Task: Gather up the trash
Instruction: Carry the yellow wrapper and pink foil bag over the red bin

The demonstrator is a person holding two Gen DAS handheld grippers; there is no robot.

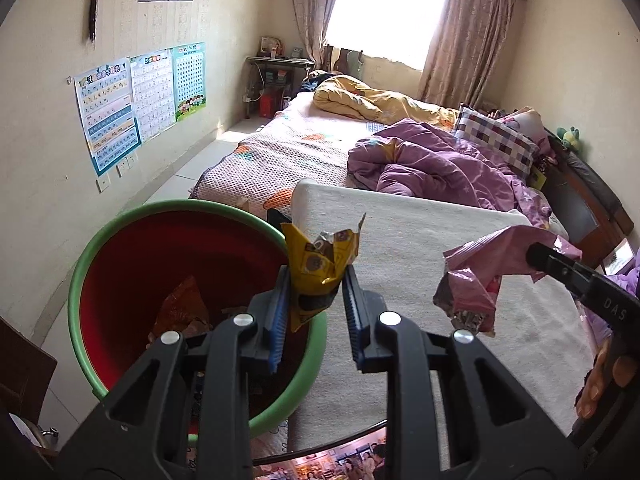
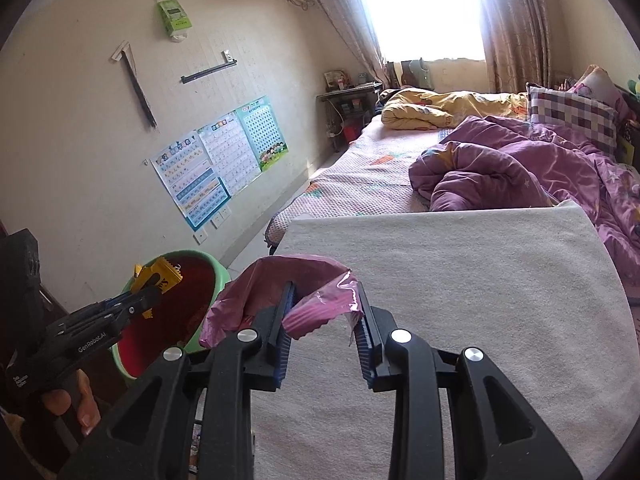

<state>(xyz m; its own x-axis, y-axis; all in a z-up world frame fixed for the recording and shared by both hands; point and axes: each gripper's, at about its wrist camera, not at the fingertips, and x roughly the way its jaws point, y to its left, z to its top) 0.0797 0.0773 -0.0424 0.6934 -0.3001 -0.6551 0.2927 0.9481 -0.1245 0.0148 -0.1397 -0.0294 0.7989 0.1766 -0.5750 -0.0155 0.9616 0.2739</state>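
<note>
trash is held in both grippers at this moment. a crumpled yellow wrapper [image 1: 320,268] is pinched between the blue pads of the left gripper [image 1: 316,280], its jaws drawn close on the foil. a pink wrapper [image 2: 312,300] is pinched likewise in the right gripper [image 2: 326,300], the loose end of it hanging out to the side.

the yellow wrapper is seen over the near rim of the bin [image 1: 92,256], a red tub with a green rim, standing on the floor beside the white padded surface [image 2: 480,280]. other wrappers are already lying at the bottom of the bin. the pink wrapper is seen above the white surface, near the bin but not yet over its mouth.

the step in hand is judged to be the carry to the bin, with the drop not yet made. for the next move, the left jaws would need to be spread once the yellow wrapper is clear over the red interior; the right gripper would need to be brought further across before release, lest the pink wrapper fall on the rim or the floor.

writing: "genrobot.ai" is read on the left gripper's body in the right wrist view; "das" is read on the right gripper in the left wrist view. a large "s" is made out on the yellow wrapper. the wall charts [image 2: 216,164] carry print too small to be read.
</note>
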